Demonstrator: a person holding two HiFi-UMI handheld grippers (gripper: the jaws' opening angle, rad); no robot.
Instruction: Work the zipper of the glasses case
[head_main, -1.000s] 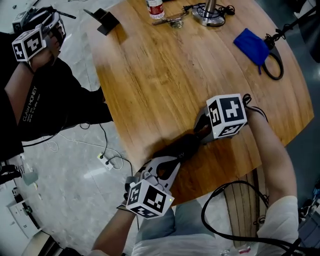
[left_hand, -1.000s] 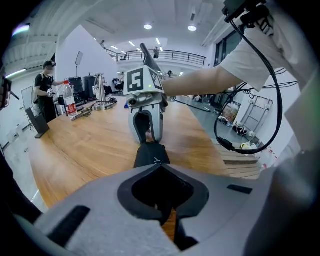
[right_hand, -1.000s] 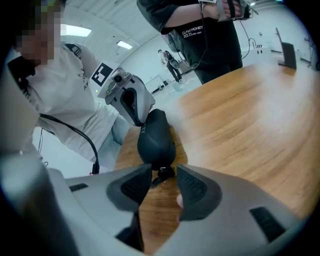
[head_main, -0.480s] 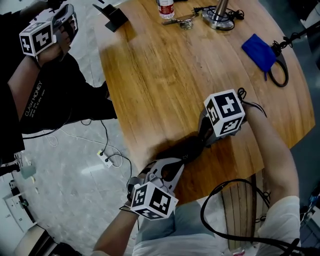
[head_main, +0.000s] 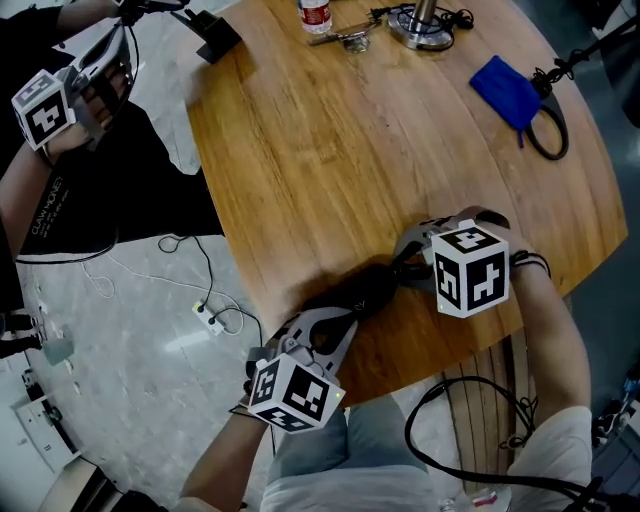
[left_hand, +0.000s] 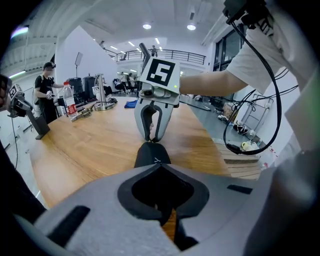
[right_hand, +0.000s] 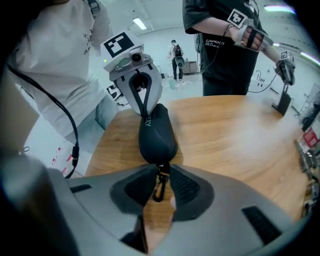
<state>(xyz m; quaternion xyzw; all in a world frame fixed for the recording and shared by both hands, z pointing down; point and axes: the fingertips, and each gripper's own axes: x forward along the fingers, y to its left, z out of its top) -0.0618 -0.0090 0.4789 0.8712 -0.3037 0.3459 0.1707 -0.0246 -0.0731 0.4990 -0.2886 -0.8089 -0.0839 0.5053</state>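
A black glasses case (head_main: 365, 292) lies on the wooden table (head_main: 330, 160) near its front edge. My left gripper (head_main: 338, 325) is shut on the case's near end, which fills its jaws in the left gripper view (left_hand: 151, 154). My right gripper (head_main: 405, 268) is at the far end. In the right gripper view the case (right_hand: 156, 132) points away from me, and its small zipper pull (right_hand: 160, 182) hangs in the narrow gap between my right gripper's (right_hand: 160, 189) jaws. Those jaws are closing around the pull, and wood still shows through the gap.
A blue cloth (head_main: 505, 92) and a black strap loop (head_main: 548, 128) lie at the far right. A bottle (head_main: 312, 15), keys (head_main: 345, 40) and a metal stand base (head_main: 420, 28) sit along the far edge. Another person in black holds a gripper (head_main: 45, 105) beyond the table's left edge.
My right gripper has swung round and shifted right, toward the near edge, its cube now turned more to me. The left gripper still holds the case. The other person's gripper moved left.
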